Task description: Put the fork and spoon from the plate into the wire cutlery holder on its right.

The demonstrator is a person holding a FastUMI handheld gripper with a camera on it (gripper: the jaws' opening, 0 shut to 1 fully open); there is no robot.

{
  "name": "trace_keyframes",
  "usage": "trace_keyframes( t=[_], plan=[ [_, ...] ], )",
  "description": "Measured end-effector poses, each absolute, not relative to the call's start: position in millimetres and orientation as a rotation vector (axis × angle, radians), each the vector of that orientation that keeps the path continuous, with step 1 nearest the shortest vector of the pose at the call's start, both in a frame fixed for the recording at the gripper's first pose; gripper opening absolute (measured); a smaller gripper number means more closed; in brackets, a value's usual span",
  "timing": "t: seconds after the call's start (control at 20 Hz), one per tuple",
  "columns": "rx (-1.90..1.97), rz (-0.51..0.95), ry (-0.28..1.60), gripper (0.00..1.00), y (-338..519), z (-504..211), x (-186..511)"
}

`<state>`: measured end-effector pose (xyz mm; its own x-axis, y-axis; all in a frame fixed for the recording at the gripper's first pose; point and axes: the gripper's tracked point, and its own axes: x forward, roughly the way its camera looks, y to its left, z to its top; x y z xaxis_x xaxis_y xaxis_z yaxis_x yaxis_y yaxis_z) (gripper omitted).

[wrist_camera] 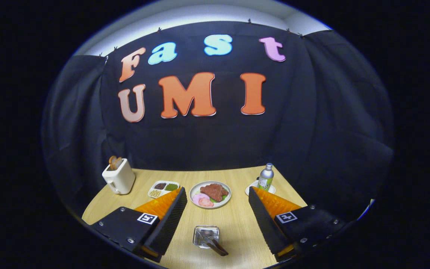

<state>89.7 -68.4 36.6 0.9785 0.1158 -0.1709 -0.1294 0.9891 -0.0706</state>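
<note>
1. Gripper (217, 191) is released: fingers spread wide, nothing between the pads, one on each side of the near table.
2. Dark-handled metal fork and spoon (212, 241) lie together between the fingers, close in and behind the fingertips rather than ahead of them.
3. Long axis: heads sit in a small square silvery container (197, 239); handles stick out over its rim towards the near right, diagonal to the finger line.
4. I can't tell whether that container is wire mesh or a glassy dish. So this fits either cutlery already dropped into the holder or cutlery lying on its dish.
5. Round white plate of meat, ham slices and greens (210, 194) lies beyond the container, level with the fingertips. No cutlery visible on it.
6. Further out on the light wooden table (233, 224): white divided snack tray (163, 188) and white toaster with toast (118, 176) past the left finger; silver bottle with green label (266, 176) on a small white saucer (251, 190) past the right finger.
</note>
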Motion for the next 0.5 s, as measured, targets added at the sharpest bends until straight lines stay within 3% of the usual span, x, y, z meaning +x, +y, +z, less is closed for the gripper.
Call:
trace_keyframes(
  t=[0.5],
  plan=[
    [-0.06,0.14,0.087,0.99,-96.4,28.7,50.8]
  ],
)
